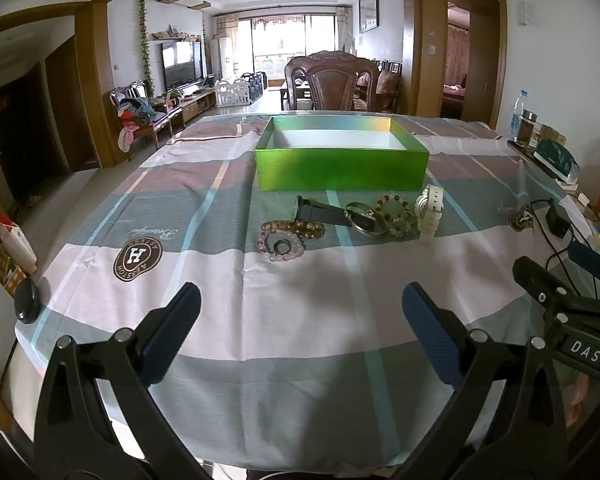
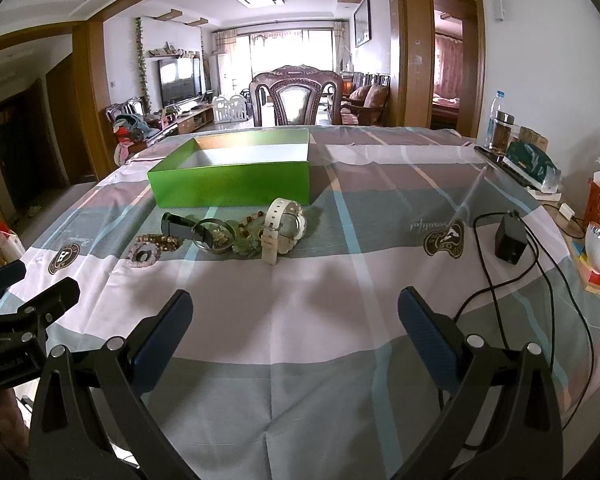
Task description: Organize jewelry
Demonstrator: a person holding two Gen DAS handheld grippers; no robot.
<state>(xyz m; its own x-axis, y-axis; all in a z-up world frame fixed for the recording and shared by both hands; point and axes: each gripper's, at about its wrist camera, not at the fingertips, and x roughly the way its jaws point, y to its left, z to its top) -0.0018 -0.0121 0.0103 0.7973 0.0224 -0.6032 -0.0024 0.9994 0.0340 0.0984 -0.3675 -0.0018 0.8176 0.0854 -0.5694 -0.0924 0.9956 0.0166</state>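
We see the left gripper (image 1: 300, 336) as black plastic arms shaped like open triangles, each with a cut-out window. Its fingers (image 1: 172, 332) carry dark blue ribbed pads, flat and rounded at the tips. Silver round pins sit at the arm joints. The right gripper (image 2: 294, 340) has the same build: black triangular arms, silver pins, dark blue textured pads on the fingers (image 2: 428, 340). In the left wrist view the right gripper's side shows a small black plate with white letters "DAS". In the right wrist view the left gripper's side bears faint white print, too blurred to read.
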